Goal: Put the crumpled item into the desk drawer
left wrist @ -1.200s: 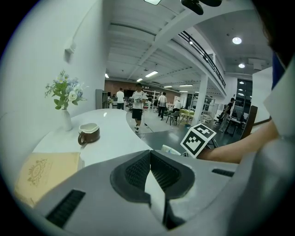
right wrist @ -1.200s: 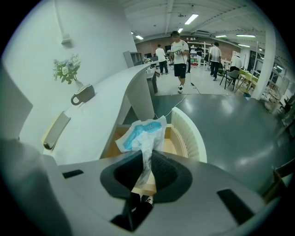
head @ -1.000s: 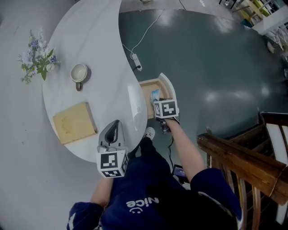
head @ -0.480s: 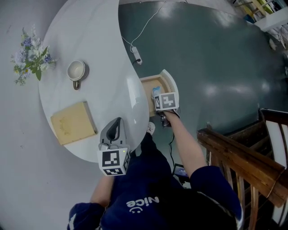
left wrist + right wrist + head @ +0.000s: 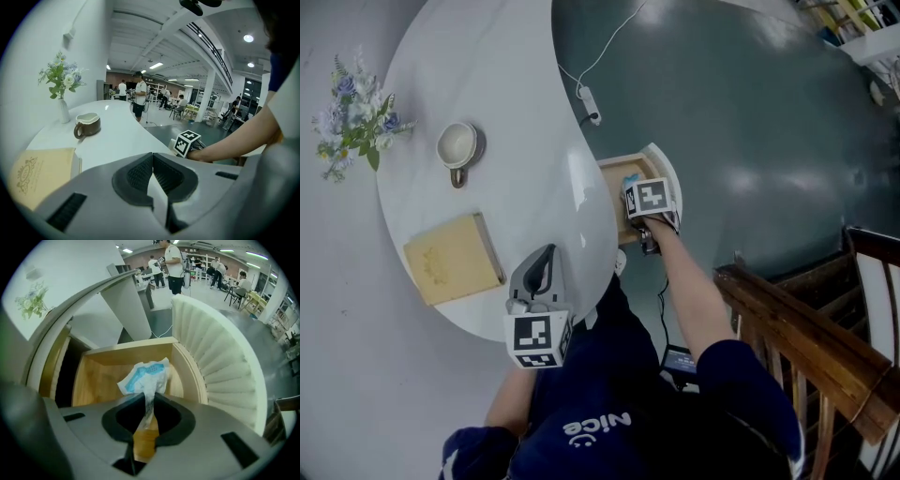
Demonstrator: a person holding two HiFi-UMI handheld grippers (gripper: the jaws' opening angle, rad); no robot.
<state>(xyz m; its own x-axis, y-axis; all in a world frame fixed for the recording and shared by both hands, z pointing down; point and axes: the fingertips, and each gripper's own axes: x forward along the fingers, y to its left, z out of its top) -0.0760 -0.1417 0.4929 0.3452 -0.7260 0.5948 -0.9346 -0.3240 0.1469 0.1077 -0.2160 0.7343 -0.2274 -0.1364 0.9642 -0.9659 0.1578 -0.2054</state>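
**Two grippers, one loaded: crumpled item at the open drawer**

Right gripper [image 5: 148, 414]: jaws pinched on a twisted tail of the crumpled item [image 5: 145, 376], a white wrapper with blue print. The wrapper's bulk sticks out past the jaw tips, over the wooden floor of the drawer [image 5: 96, 380]. Cannot tell whether it touches that floor. The drawer is pulled out from under the desk [image 5: 506, 122], and its white ribbed front [image 5: 220, 362] curves round on the right. In the head view this gripper points steeply down into the drawer box.

Left gripper [image 5: 152, 176]: jaws closed together, nothing between them. It is held over the near edge of the desk, well apart from the drawer.

On the desk: tan book [image 5: 453, 257], brown cup [image 5: 457, 148], flowers [image 5: 352, 117] at the far side.
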